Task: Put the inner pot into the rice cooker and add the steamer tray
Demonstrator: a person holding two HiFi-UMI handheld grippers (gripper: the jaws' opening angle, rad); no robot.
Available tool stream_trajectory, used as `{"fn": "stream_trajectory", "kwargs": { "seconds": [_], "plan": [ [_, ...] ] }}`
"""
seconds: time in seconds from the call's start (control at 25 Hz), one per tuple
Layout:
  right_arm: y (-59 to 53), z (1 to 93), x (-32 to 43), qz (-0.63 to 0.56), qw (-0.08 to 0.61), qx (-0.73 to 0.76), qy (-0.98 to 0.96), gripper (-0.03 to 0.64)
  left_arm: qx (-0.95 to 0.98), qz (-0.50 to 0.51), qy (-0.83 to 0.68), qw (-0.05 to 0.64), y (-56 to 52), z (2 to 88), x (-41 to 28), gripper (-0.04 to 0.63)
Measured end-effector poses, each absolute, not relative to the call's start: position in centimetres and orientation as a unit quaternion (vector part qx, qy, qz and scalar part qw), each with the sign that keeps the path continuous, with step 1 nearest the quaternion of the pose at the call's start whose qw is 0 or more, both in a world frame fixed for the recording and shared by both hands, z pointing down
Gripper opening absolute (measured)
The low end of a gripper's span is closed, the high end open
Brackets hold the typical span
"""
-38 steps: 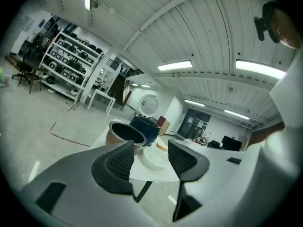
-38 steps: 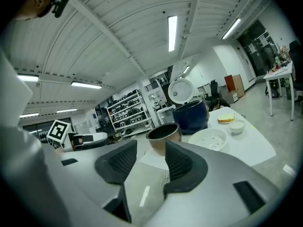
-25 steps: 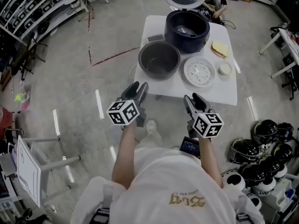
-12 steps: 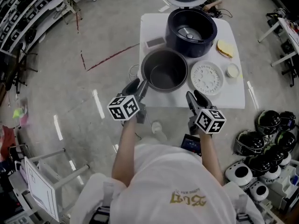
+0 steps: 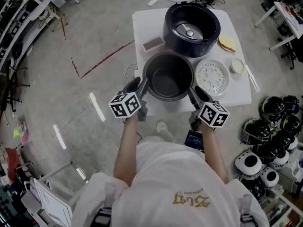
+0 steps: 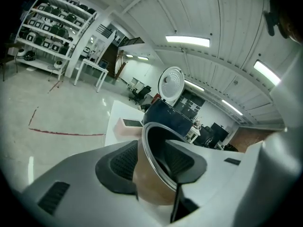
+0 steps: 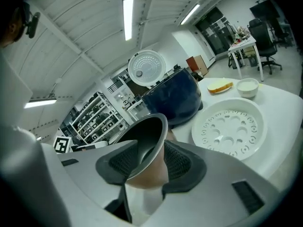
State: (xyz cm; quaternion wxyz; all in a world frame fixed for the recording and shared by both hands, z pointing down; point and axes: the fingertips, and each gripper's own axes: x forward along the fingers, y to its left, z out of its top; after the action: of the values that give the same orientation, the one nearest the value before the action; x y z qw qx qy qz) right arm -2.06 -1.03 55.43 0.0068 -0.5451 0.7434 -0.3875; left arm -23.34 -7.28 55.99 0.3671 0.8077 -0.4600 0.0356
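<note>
The left gripper (image 5: pixel 138 83) and right gripper (image 5: pixel 194 90) each stand open astride the rim of the inner pot (image 5: pixel 168 76), so next they should pinch it and lift it into the rice cooker (image 5: pixel 191 37) just ahead.

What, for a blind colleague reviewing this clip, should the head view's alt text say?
Seen from above, a person holds the left gripper and right gripper at opposite sides of an empty inner pot on a white table. Behind it stands the open rice cooker, with the white steamer tray beside the pot.
</note>
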Motion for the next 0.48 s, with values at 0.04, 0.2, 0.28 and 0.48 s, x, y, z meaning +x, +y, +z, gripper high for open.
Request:
{"fn": "stream_trajectory", "kwargs": {
  "seconds": [0.04,0.2,0.28,0.48],
  "plan": [
    [-1.4,55.8,-2.2,-0.391,0.006,-0.547,0.740,0.169,0.808,0.035,-0.457,0.370,-7.6,56.2,-23.3,0.179],
    [-2.4,57.0,-2.6,-0.408,0.010,-0.557,0.723,0.169,0.812,0.038,-0.443,0.379,-8.7,57.0,-22.9,0.175],
    [-2.6,57.3,-2.7,-0.411,0.012,-0.564,0.716,0.164,0.814,0.045,-0.438,0.379,-9.0,57.3,-22.8,0.167],
    [-3.0,57.8,-2.6,-0.406,0.002,-0.588,0.700,0.147,0.817,0.046,-0.432,0.380,-10.0,57.8,-22.9,0.156]
  ]
}}
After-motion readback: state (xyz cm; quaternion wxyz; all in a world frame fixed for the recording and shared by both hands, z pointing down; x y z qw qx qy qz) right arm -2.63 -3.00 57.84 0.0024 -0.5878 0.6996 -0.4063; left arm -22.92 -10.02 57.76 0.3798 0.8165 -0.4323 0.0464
